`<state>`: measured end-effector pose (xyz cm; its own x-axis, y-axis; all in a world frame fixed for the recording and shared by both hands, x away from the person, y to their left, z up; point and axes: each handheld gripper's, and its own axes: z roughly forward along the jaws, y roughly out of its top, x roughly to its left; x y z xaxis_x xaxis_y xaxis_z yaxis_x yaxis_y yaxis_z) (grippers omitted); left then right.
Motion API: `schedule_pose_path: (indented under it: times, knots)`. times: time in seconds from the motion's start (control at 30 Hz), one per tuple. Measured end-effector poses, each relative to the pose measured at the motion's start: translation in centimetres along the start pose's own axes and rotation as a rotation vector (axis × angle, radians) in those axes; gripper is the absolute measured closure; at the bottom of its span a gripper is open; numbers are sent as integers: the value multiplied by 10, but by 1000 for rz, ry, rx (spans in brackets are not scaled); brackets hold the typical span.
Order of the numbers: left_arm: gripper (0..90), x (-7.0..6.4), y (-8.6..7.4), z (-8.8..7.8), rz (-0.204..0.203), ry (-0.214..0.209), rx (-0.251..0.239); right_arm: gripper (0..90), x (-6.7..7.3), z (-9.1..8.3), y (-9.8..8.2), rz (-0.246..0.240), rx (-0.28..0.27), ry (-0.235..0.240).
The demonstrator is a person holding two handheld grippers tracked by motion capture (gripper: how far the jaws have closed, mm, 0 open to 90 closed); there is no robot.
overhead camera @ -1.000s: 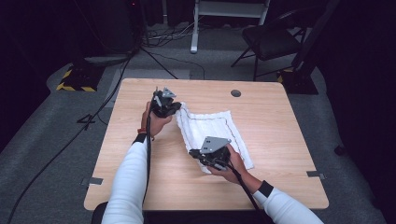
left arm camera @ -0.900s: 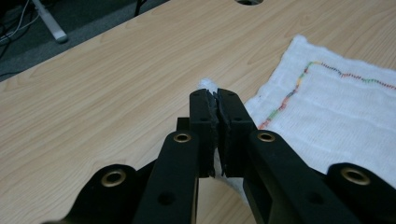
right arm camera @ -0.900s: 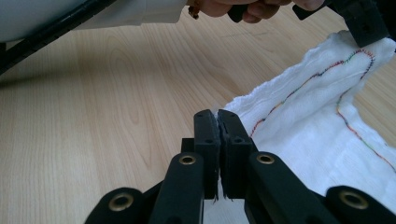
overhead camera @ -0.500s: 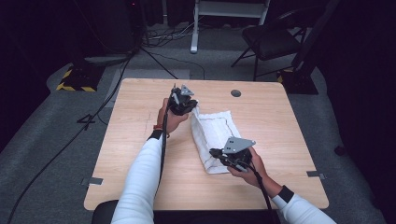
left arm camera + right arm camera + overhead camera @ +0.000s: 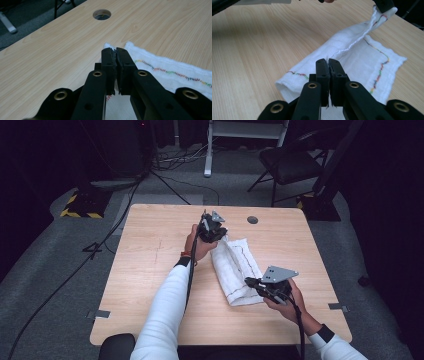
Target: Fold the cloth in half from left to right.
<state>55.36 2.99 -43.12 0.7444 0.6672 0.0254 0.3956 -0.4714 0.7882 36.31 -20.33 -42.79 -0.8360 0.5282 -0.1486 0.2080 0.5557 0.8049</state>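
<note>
A white towel with a coloured stitched line lies on the wooden table, half folded over itself. My left gripper is at its far end, shut on a corner; in the left gripper view the jaws pinch the white edge of the towel. My right gripper is at the near end, shut on the towel's top layer. In the right gripper view its jaws are closed over the towel, and the lifted fold rises to the other gripper at the top right.
A round cable hole sits in the table near its far edge, close to the left gripper. Bare wood lies to the left of the towel. A chair and floor cables lie beyond the table.
Both hands have moved to the right, carrying the towel's held edge over the rest. The towel has gone from a wide spread to a narrower fold.
</note>
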Motion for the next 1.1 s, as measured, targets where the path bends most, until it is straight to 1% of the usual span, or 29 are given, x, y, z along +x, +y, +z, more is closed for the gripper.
schedule_pose_path:
  times: [0.03, 0.1, 0.2, 0.27, 0.57, 0.6, 0.63, 0.67, 0.7, 0.73, 0.77, 0.83, 0.87, 0.9, 0.93, 0.97, 1.0, 1.03, 1.07, 1.1]
  knots:
    - [854, -3, 3, 3, -5, -6, -7, 875, -1, -2, -2, 3, 1, -3]
    - [854, -8, 6, 9, 0, -16, -7, 875, -5, -6, -7, 12, 8, -10]
    - [854, -14, 10, 20, 26, -21, 8, 875, -8, -11, -14, 23, 17, -18]
    - [853, -18, 12, 27, 29, -20, 21, 875, -10, -13, -19, 32, 29, -27]
    - [847, -37, 17, 52, 34, -45, 36, 875, -14, -16, -38, 51, 75, -37]
    - [844, -39, 17, 56, 38, -43, 42, 874, -15, -16, -40, 54, 83, -35]
    - [833, -41, 17, 57, 39, -30, 42, 873, -15, -15, -43, 57, 99, -37]
    - [792, -42, 17, 59, 27, -9, 40, 872, -15, -14, -45, 61, 106, -38]
    - [767, -42, 17, 60, 19, -14, 39, 871, -16, -12, -48, 59, 116, -41]
    - [768, -42, 17, 61, 13, -25, 38, 870, -16, -11, -50, 63, 123, -41]
    - [753, -42, 17, 61, 19, -26, 40, 860, -17, -10, -52, 65, 130, -44]
    - [695, -43, 15, 59, 21, -32, 39, 833, -18, -9, -54, 78, 137, -57]
    - [675, -43, 15, 56, 21, -26, 48, 809, -19, -9, -55, 81, 141, -61]
    - [654, -42, 14, 54, 31, -25, 48, 782, -20, -9, -56, 87, 145, -71]
    - [626, -42, 12, 50, 24, -25, 44, 768, -20, -9, -57, 93, 148, -72]
    - [587, -42, 11, 46, 27, -26, 44, 749, -21, -10, -59, 103, 155, -66]
    - [560, -42, 10, 43, 28, -22, 44, 724, -22, -10, -62, 113, 159, -71]
    - [523, -43, 8, 36, 21, -18, 37, 697, -22, -11, -63, 113, 164, -78]
    - [469, -44, 6, 31, 16, -18, 35, 692, -24, -11, -67, 123, 173, -83]
    - [414, -45, 3, 25, 19, -22, 37, 685, -24, -12, -69, 122, 183, -86]
